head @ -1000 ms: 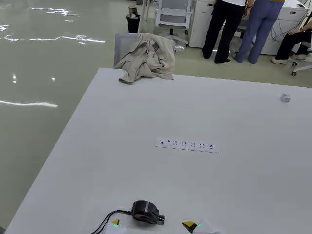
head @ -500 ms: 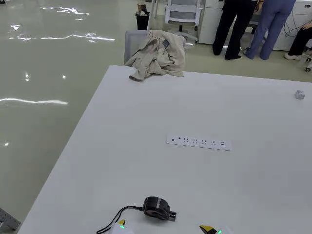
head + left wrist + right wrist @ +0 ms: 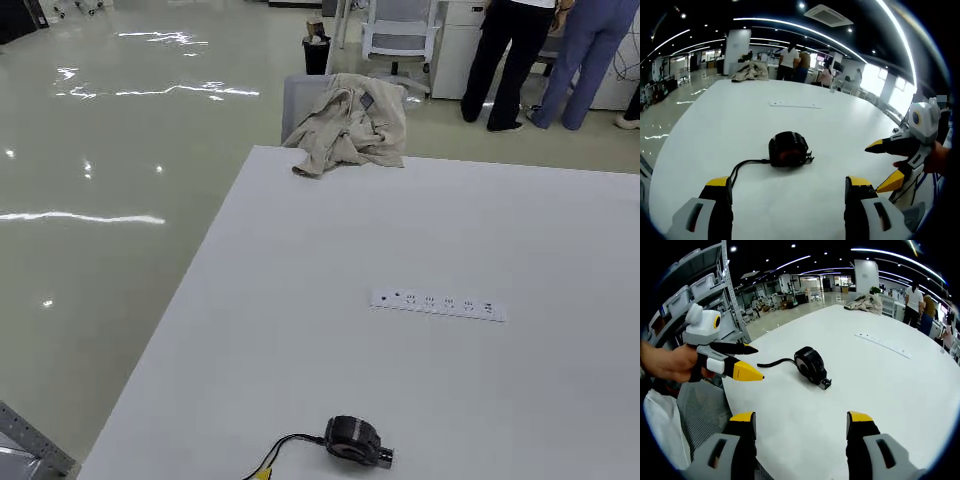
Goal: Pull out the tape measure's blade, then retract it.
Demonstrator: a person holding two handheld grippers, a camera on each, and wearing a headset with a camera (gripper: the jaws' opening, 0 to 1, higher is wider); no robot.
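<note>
One tape measure (image 3: 352,439) on one table (image 3: 400,230); two claws, left claw (image 3: 788,182) and right claw (image 3: 801,416), both apart.

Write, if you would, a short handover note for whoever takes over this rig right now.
Left gripper: open, empty, aimed at the tape measure just ahead of it.
Right gripper: open, empty, also clear of the tape measure.
The tape measure lies on the white table near the person's edge, its black strap trailing toward the left gripper.
Done: nothing; the blade appears fully inside the case.
Left: hold the case, pull the blade out, then retract it.
</note>
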